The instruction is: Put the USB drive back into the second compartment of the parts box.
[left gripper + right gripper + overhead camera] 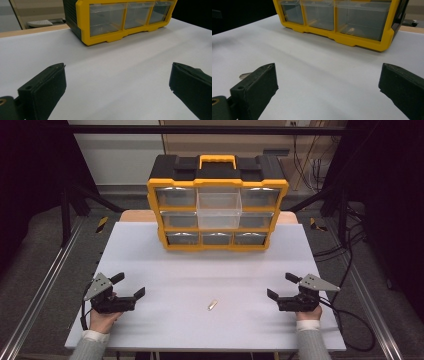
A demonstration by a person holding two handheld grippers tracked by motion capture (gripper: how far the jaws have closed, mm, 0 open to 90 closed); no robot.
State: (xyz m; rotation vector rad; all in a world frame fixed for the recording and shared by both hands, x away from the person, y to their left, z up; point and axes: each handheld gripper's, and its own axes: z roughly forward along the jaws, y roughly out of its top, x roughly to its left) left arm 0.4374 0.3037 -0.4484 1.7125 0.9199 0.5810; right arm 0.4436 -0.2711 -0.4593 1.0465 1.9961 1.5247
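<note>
While I rest both grippers, left (131,286) and right (280,285), with fingers apart and empty, the small metal piece (212,305) lies between them for an easy reach toward the pulled-out drawer (218,210).

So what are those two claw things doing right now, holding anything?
Left gripper: open, holding nothing.
Right gripper: open, holding nothing.
</note>
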